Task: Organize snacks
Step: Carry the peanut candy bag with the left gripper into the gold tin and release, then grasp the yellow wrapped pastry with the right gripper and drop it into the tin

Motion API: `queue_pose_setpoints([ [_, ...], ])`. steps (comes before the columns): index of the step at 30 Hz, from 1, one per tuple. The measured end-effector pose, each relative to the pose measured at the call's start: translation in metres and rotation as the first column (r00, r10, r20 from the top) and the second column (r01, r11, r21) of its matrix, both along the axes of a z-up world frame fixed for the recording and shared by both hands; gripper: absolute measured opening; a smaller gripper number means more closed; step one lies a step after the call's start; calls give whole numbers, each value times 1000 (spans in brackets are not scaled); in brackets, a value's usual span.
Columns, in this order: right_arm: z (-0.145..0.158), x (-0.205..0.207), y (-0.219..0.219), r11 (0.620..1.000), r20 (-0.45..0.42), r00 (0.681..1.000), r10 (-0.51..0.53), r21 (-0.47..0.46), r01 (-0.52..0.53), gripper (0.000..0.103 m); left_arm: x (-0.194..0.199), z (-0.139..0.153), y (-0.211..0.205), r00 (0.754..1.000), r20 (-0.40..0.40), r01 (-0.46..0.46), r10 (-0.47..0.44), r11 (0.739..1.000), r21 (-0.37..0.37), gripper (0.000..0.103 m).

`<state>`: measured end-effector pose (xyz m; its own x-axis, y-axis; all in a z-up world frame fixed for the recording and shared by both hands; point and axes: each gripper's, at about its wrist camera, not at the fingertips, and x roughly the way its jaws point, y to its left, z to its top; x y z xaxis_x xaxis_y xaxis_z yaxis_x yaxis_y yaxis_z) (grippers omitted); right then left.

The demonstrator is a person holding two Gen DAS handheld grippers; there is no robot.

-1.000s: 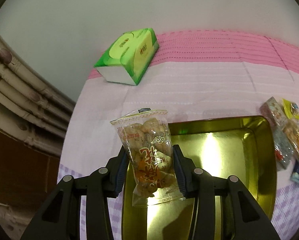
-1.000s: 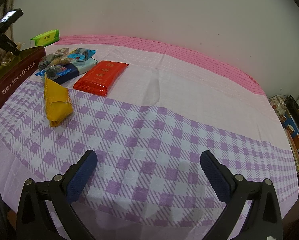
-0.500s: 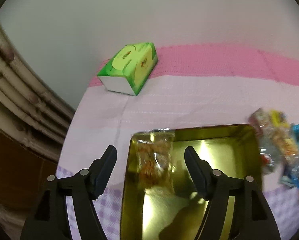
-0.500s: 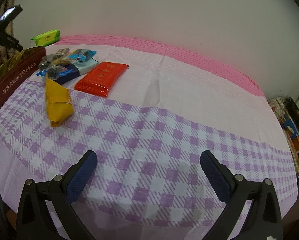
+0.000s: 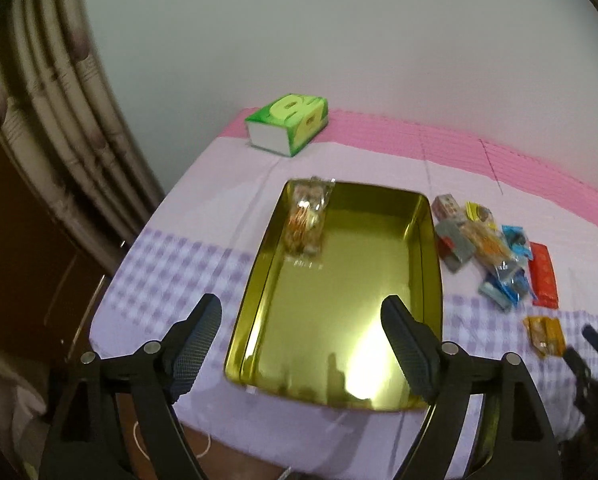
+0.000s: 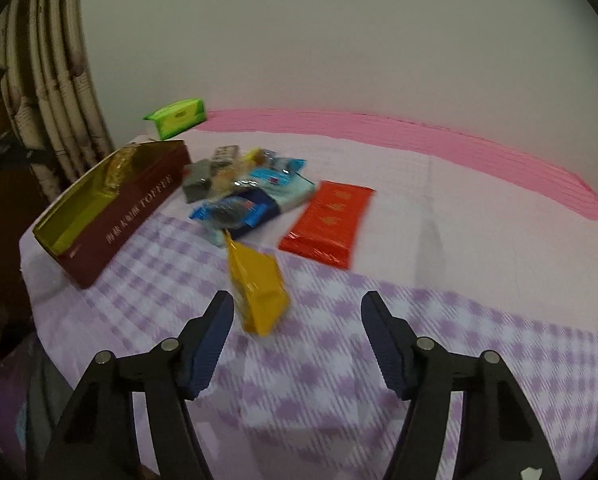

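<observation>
The gold tin [image 5: 427, 280] is mostly bare inside; only the peanut bag [image 5: 305, 220] lies at its far left corner. Just right of the tin sits a heap of snacks [image 6: 243, 188], with the red packet [image 6: 331, 220] and the yellow packet [image 6: 259, 288] beside it. The desk [image 6: 479, 260] right of those is free. The green tissue box [image 5: 289, 124] stands far back by the wall.

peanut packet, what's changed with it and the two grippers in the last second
The left gripper let go of the peanut packet; its jaws have just been opening, and it pulled back. The packet now lies in the gold tin. The right gripper has just been closing, still empty, and moved toward the yellow packet. The snack pile and red packet stayed put.
</observation>
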<state>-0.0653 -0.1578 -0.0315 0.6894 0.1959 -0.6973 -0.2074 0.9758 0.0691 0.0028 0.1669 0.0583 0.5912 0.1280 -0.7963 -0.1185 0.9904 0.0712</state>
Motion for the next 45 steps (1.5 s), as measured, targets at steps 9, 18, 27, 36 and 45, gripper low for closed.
queue_pose_setpoints([
  [9, -16, 33, 29, 995, -103, 993, 63, -71, -71, 57, -23, -6, 11, 999, 5, -53, 53, 999, -2, 82],
  [18, 30, 18, 44, 992, -66, 992, 111, 74, -106, 21, -24, -19, 27, 996, -16, -92, 91, 995, -43, 82],
  [27, 85, 61, 118, 949, -3, 969, 247, 204, -241, 21, -31, -11, 28, 995, 19, -95, 96, 995, -38, 82],
  [36, 59, 132, 195, 940, -95, 946, 310, 177, -291, 21, -26, -17, 36, 996, -18, -87, 86, 995, -51, 82],
  [45, 14, 179, 227, 957, -208, 939, 274, 151, -246, 21, -20, -25, 41, 995, -46, -86, 83, 995, -46, 82],
])
